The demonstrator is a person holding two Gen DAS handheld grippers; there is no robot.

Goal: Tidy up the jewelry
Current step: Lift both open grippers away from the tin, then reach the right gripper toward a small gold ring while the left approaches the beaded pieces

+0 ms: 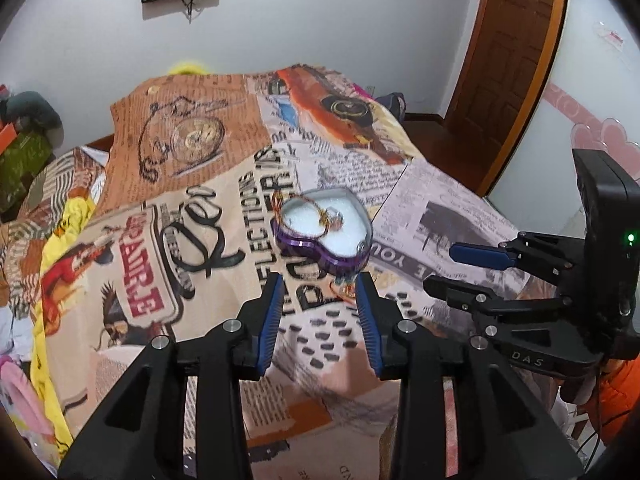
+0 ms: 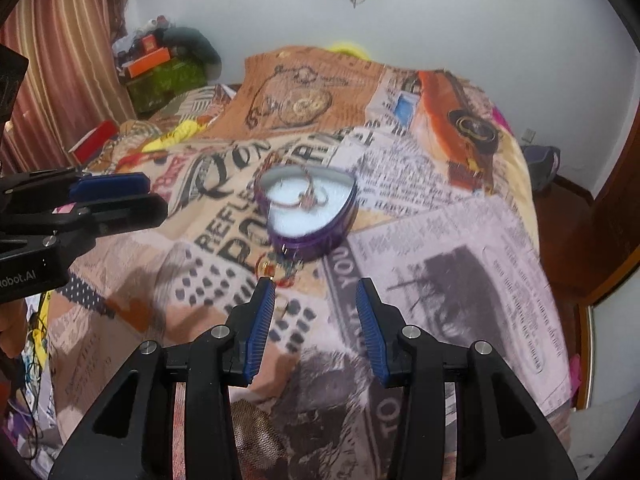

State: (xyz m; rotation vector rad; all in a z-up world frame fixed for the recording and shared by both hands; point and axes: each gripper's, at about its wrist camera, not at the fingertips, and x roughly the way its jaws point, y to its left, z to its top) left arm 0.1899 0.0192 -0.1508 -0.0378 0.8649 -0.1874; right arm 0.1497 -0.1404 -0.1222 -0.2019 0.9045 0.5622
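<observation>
- The heart-shaped purple box (image 1: pixel 324 236) lies open on the printed bedspread (image 1: pixel 192 184), white padding showing. In the left wrist view it sits just beyond the left fingertips, at about 12 o'clock from them.
- Inside the box, a thin gold-coloured chain with a small pendant (image 2: pixel 308 196) lies on the padding. Part of the chain appears to trail over the rim at about 11 o'clock. Judgement: this piece is largely put away but not tidily.
- A second small piece of jewelry (image 2: pixel 276 272), reddish and gold and blurred, lies on the bedspread just outside the box, at about 6 o'clock from it. Its type cannot be told. Judgement: this item is still to be stowed.
- No lid is seen in either view. Judgement: closing the box, if required, is outstanding.
- The left gripper (image 1: pixel 320 292) is partly open and holds nothing; the loose piece lies near its right pad.
- The right gripper (image 2: pixel 316 292) is partly open and empty, its left pad just beside the loose piece.
- Overall judgement: the task is partway done, with one piece in the box and one out.
</observation>
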